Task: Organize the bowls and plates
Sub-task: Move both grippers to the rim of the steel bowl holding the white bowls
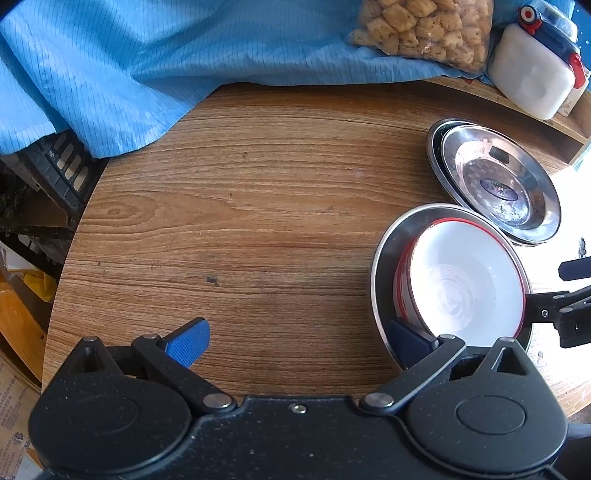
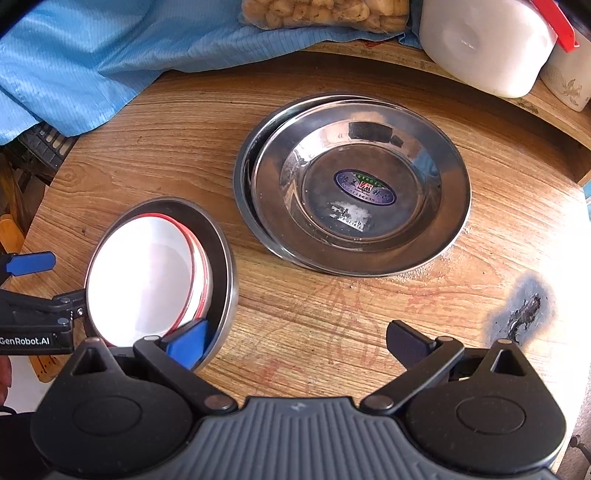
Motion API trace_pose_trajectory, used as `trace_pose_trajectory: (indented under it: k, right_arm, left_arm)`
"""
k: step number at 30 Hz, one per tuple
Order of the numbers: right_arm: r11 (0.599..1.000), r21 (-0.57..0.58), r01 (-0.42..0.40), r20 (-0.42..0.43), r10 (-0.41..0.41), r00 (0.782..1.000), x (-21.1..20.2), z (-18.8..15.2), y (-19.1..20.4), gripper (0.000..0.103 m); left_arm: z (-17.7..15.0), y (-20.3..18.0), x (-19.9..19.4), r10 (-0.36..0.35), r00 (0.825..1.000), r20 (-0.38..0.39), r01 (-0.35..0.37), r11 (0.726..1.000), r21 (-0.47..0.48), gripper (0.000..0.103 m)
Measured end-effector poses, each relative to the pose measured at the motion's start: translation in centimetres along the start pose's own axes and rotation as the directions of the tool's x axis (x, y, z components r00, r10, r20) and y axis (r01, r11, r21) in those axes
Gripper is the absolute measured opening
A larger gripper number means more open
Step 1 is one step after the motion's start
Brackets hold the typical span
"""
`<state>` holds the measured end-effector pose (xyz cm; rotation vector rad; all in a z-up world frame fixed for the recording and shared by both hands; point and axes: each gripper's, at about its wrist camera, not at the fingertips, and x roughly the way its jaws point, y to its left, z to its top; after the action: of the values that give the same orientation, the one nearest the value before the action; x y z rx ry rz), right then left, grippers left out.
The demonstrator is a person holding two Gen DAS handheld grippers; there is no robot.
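Observation:
White red-rimmed bowls sit nested inside a steel dish on the round wooden table. Behind it lies a stack of steel plates with a sticker in the top one. My left gripper is open, and its right finger overlaps the dish's near rim. In the right wrist view the same white bowls and steel dish are at lower left, with the steel plates in the centre. My right gripper is open, its left pad over the dish's near edge. Neither gripper holds anything.
A blue cloth drapes over the table's far side. On it lies a bag of snacks, and a white plastic jug stands beside it. A burn mark scars the table at the right. A dark crate sits beyond the left edge.

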<state>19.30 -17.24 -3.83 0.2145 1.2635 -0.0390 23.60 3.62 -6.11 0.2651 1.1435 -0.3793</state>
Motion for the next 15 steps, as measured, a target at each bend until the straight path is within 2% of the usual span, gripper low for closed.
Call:
trace_pose_trajectory:
  k: [4,8,10,15]
  right_arm:
    - [1.0,-0.005,-0.02,0.016,0.02,1.0,-0.3,-0.1,0.2,0.093]
    - [0.999,-0.014,-0.049,0.035,0.05,0.998,-0.7,-0.3,0.4,0.078]
    - [0.998,-0.017,-0.067,0.04,0.068,0.997,-0.8,-0.4,0.4,0.074]
    - [0.993,-0.033,-0.117,0.048,0.118,0.992,-1.1,-0.3,0.8,0.05]
  left_arm:
    - [0.0,-0.1,0.0,0.005,1.0,0.003,-0.005,1.0,0.007,0.102]
    - [0.0,0.0,-0.2,-0.005,1.0,0.006,0.005,1.0,0.004,0.099]
    - [-0.1,0.0,-0.3,-0.018,1.0,0.006,0.018,1.0,-0.001,0.094]
    - [-0.1,0.1,-0.6,-0.072,0.997,0.008,0.072,0.997,-0.005,0.08]
